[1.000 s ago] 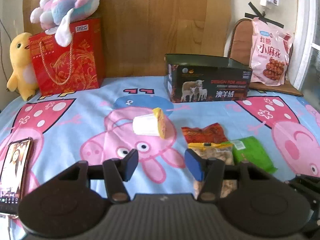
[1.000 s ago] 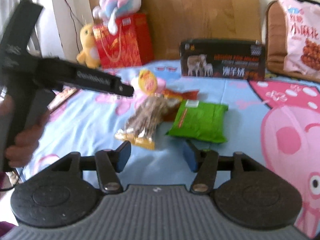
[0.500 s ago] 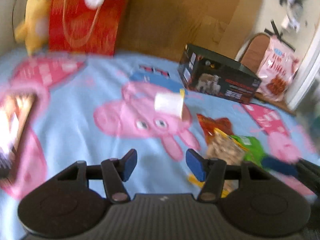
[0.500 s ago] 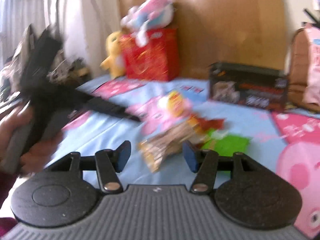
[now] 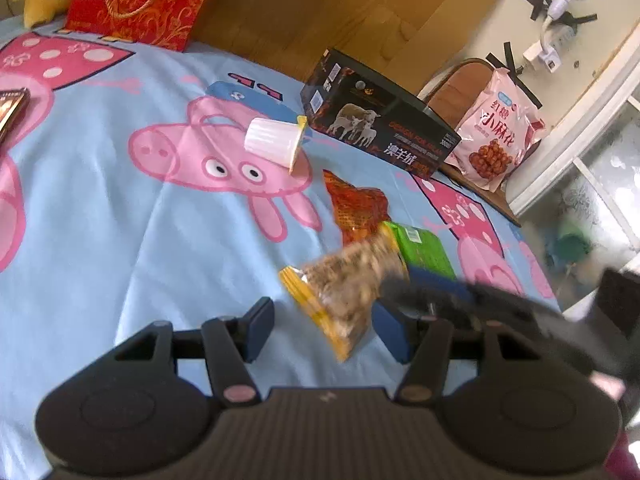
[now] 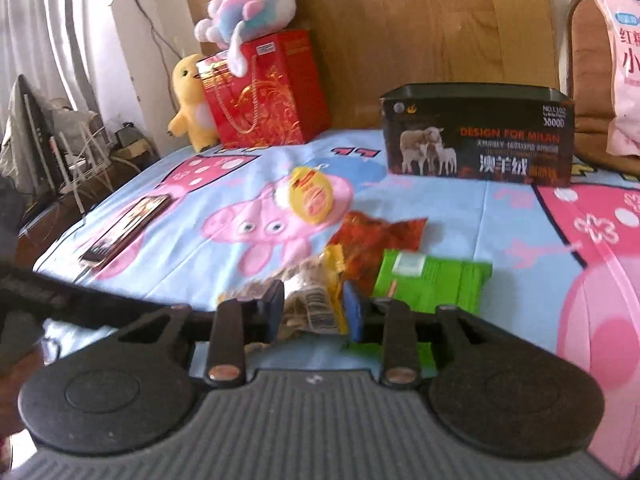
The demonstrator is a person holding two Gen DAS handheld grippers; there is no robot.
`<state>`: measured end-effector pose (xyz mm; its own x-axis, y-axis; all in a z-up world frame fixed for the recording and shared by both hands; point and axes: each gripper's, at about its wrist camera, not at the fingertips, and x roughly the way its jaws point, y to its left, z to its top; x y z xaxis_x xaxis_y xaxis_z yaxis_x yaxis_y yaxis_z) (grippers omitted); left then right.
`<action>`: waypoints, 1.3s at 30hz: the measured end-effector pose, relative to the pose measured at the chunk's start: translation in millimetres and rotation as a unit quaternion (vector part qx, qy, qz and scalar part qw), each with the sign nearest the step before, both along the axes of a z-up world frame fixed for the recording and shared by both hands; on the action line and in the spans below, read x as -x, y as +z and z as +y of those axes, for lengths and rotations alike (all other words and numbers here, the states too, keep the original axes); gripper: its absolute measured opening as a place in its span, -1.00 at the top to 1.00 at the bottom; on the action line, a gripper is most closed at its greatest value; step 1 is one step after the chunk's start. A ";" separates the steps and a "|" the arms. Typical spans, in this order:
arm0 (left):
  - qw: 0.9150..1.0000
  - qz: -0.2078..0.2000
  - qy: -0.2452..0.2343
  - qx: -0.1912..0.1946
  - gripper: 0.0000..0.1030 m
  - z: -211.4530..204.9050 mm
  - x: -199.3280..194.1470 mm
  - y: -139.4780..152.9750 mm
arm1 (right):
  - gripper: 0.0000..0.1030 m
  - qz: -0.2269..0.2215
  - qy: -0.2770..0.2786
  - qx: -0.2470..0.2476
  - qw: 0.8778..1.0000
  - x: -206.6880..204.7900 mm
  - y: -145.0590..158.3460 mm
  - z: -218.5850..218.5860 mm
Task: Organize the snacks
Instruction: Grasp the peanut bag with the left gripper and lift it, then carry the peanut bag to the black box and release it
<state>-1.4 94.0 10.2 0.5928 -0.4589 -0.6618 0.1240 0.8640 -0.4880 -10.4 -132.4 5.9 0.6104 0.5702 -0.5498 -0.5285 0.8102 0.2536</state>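
A clear snack bag with yellow ends (image 6: 308, 300) sits between the pads of my right gripper (image 6: 314, 304), whose jaws are closing and pinch it. In the left wrist view that bag (image 5: 344, 292) hangs tilted from the blurred right gripper (image 5: 420, 288) above the bedsheet. My left gripper (image 5: 324, 320) is open and holds nothing, just in front of the bag. On the sheet lie a green packet (image 6: 436, 280), a red-orange packet (image 6: 376, 240) and a white pudding cup with a yellow lid (image 5: 276, 142). An open black box (image 6: 476, 136) stands beyond them.
A red gift bag (image 6: 264, 100) with plush toys stands at the wooden headboard on the left. A phone (image 6: 128, 228) lies near the bed's left edge. A pink snack bag (image 5: 496, 128) leans on a chair at the right.
The right jaws have narrowed onto the yellow-ended bag, and one end of it has come up off the sheet. The left gripper has rolled, tipped down and drifted toward the snacks.
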 end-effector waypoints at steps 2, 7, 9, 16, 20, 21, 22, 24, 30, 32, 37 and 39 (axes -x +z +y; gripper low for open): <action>1.000 -0.002 -0.001 -0.001 -0.07 -1.3 -1.0 -0.1 | 0.32 0.013 0.008 -0.014 1.000 12.8 -2.3 -2.6; 1.000 0.000 -0.008 0.005 -0.08 2.1 -1.2 0.1 | 0.21 0.001 0.014 -0.026 1.000 32.9 1.8 -8.7; 1.000 0.004 -0.011 0.012 -0.11 6.1 -0.4 1.1 | -0.01 -0.008 0.013 -0.021 1.000 33.4 5.2 -11.2; 0.999 -0.001 -0.050 0.019 -0.49 7.3 8.9 8.4 | -0.20 -0.023 0.056 0.026 0.998 39.8 -0.7 0.3; 0.998 0.010 -0.066 0.018 -0.51 -3.1 10.5 2.9 | -0.21 -0.040 0.072 0.055 0.995 36.2 -3.8 12.8; 0.998 0.012 -0.063 0.017 -0.50 -4.4 9.5 0.9 | -0.24 -0.040 0.075 0.059 0.995 33.3 -5.2 15.5; 0.998 0.007 -0.059 0.019 -0.46 -4.5 9.2 0.3 | -0.24 -0.035 0.080 0.063 0.994 29.3 -7.3 18.4; 0.999 0.007 -0.051 0.019 -0.35 -3.1 6.9 0.0 | -0.27 -0.029 0.085 0.065 0.994 25.9 -10.7 23.9; 0.999 0.007 -0.040 0.023 -0.02 1.4 -2.3 -1.3 | 0.05 -0.045 0.098 0.078 0.991 36.3 -10.0 34.2; 0.999 0.004 -0.039 0.018 -0.02 0.1 -6.1 3.3 | 0.30 -0.063 0.086 0.097 0.990 37.7 -8.3 38.0; 0.998 -0.040 -0.051 0.027 -0.02 -0.9 -24.1 37.5 | 0.44 -0.101 0.058 0.078 0.990 28.0 14.8 32.2; 0.996 -0.060 -0.057 0.023 -0.02 -7.1 -37.9 53.6 | 0.44 -0.128 0.043 0.072 0.988 21.8 26.3 29.0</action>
<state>36.6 86.9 63.8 0.6089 -0.5557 -0.5661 0.2795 0.8182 -0.5025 -32.2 -103.4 32.2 0.6927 0.5525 -0.4636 -0.6284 0.7778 -0.0121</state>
